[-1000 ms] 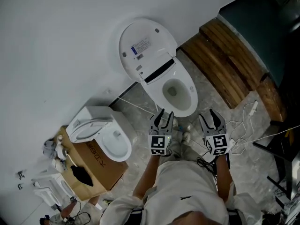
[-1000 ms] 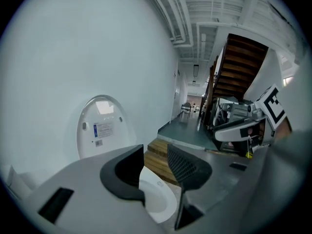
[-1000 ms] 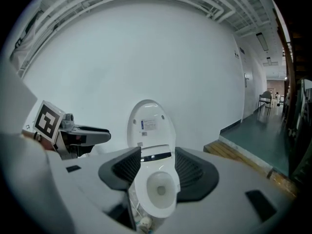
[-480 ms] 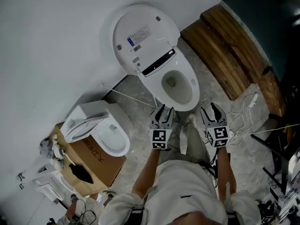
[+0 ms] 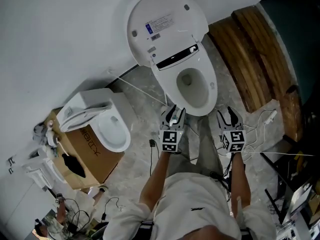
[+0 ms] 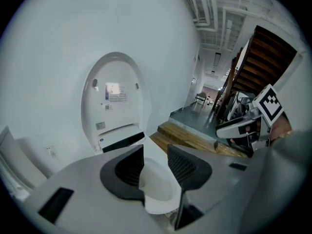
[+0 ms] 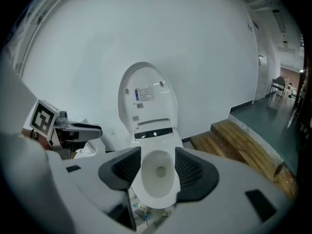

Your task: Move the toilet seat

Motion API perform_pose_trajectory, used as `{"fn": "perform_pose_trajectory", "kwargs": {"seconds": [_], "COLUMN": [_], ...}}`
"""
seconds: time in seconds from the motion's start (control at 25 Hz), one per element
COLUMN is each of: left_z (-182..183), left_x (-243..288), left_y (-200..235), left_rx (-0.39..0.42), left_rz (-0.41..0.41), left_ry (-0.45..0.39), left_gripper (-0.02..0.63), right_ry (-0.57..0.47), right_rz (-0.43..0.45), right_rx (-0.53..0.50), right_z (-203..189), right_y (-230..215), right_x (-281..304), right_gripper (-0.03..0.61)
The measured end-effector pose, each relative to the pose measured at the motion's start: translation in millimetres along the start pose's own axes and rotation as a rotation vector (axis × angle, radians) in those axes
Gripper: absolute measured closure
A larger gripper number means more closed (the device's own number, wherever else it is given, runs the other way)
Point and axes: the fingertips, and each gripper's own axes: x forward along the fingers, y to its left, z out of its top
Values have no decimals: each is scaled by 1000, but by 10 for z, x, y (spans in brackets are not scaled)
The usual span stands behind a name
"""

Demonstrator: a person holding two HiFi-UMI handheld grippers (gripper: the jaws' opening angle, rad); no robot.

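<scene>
A person is standing in front of a white toilet and holding one gripper in each hand, both at about the same height and pointing toward the bowl. The toilet seat [image 5: 165, 26] is standing raised, upright, leaning back near the white wall [image 5: 60, 49], and its underside with a small label is facing into the room. Below it the toilet bowl [image 5: 194, 86] is lying open.

The left gripper [image 5: 177, 112] is hovering just in front of the near rim of the bowl, not touching it. Its jaws are drawn in close together and are pinching nothing; through the narrow slit between them only the far bowl is showing. The right gripper [image 5: 229, 115] is hanging beside it, a little to the right of the bowl's front edge. Its jaws are drawn in too, and nothing is sitting between the pads; in the right gripper view the bowl and the raised seat are appearing straight ahead, well apart from the jaws.

To the left, a second toilet [image 5: 107, 129] is resting on a cardboard box [image 5: 87, 159] against the wall. To the right of the bowl, wooden steps [image 5: 250, 54] are running along the floor. Thin cables [image 5: 260, 126] are lying on the stone floor near the right gripper.
</scene>
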Motion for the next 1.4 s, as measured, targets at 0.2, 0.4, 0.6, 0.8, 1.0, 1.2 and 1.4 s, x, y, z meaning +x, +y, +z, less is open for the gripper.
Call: {"fn": "perform_pose_trajectory", "kwargs": {"seconds": [0.2,0.4,0.6,0.8,1.0,1.2,1.4], "left_z": [-226,-537,-818,-1054,-1318,-1602,-1906], "left_x": [121,264,435,578,731,898,1062], "left_y": [96,141,116,103,145,190,236], "left_rx": [-54,-116,-171,-208,-241,-259,-270], "left_rz": [102,188,246,284,313,319,316], "left_ry": [13,24,37,50,70,106,147], "left_gripper": [443,443,443,443,442,442,441], "right_ry": [59,101,137,165,192,225,250], "right_rz": [80,151,203,239,249,244,227], "right_rx": [-32,-68,-100,-131,-140,-139,-125], "right_z": [-189,-387,-608,-810,-1036,-1305,-1536], "right_y": [-169,-308,-411,-474,-556,-621,-686], "right_x": [270,558,827,1036,1255,1454,1640], "right_gripper": [345,345,345,345,345,344,344]}}
